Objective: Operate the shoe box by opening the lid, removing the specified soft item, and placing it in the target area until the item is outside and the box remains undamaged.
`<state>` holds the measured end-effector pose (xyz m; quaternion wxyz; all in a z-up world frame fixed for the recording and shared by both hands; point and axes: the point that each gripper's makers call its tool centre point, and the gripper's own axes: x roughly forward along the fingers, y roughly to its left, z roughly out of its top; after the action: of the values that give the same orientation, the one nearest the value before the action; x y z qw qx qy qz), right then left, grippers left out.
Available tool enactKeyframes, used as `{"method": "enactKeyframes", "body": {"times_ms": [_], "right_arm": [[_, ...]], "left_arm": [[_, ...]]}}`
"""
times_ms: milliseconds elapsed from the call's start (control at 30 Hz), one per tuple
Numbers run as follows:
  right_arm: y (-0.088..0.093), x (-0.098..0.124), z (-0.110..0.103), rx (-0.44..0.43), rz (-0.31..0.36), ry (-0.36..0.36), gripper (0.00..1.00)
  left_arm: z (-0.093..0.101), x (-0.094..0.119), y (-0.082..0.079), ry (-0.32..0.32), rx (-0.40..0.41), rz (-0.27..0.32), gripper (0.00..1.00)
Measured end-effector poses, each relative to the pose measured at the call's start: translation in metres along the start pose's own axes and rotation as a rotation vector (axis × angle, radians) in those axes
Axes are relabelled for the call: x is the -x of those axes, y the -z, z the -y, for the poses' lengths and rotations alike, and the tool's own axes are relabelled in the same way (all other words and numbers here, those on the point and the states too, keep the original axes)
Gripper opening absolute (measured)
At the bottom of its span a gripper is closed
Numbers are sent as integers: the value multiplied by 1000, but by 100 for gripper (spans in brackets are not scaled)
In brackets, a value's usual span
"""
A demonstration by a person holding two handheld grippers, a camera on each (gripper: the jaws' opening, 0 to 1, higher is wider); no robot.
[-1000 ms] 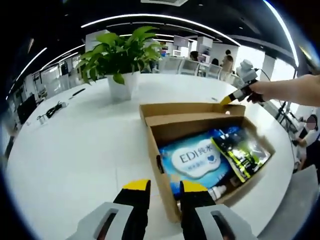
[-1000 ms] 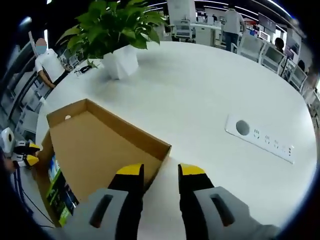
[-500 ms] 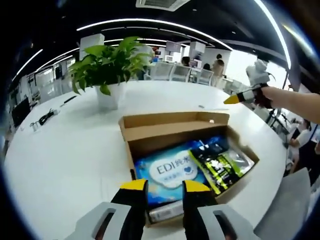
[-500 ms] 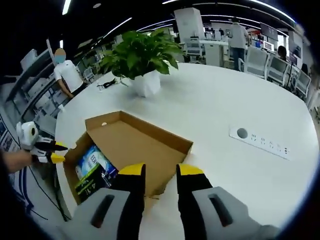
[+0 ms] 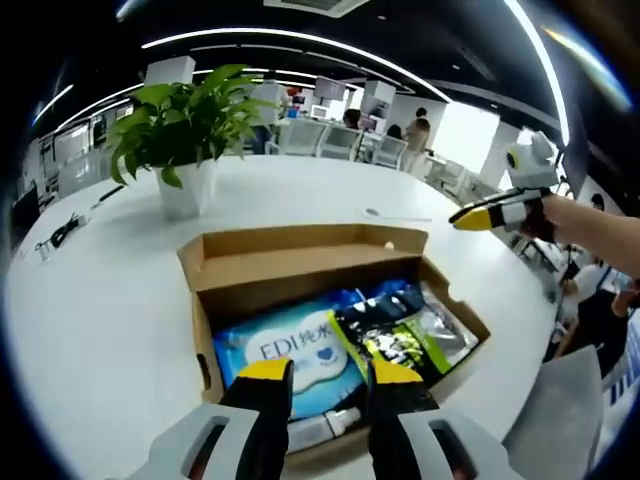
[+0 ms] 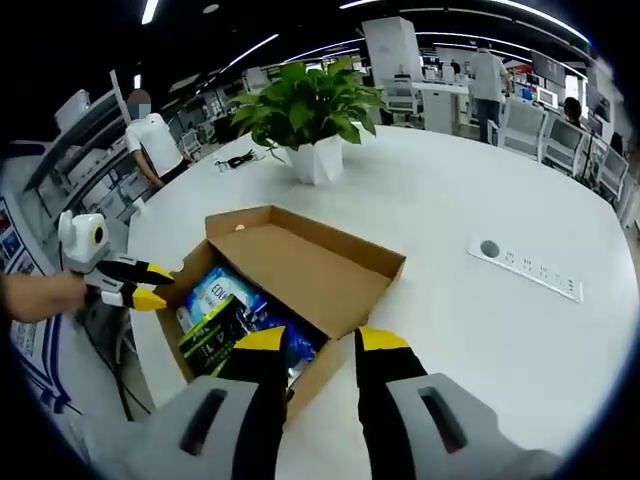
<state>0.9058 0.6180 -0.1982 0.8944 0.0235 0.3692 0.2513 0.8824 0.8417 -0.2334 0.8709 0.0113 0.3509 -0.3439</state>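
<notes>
White table (image 5: 90, 300) | shoe box (image 5: 300, 262) open | blue pack (image 5: 290, 350) flat, crosswise

Matt cardboard shoe box (image 5: 300, 262), glossy plastic packs (image 5: 300, 352)

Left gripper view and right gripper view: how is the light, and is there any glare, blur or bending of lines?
Left gripper view: bright ceiling strips, a glaring window at upper right, a soft sheen on the blue pack; the table edge bows strongly. Right gripper view: even light, a sharp open box, faint shadows, the power strip curved by the lens.
</notes>
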Motion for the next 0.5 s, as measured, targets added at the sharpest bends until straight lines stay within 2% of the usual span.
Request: {"method": "enactKeyframes", "body": {"times_ms": [233,500], "right_arm": [[4,3,-6,8,-9,-10,28],[11,8,-10,19,-23,-21,29]], "left_arm": [[3,-9,2,10,-10,-25,29],[13,-25,12,59,59,-69,29]]}}
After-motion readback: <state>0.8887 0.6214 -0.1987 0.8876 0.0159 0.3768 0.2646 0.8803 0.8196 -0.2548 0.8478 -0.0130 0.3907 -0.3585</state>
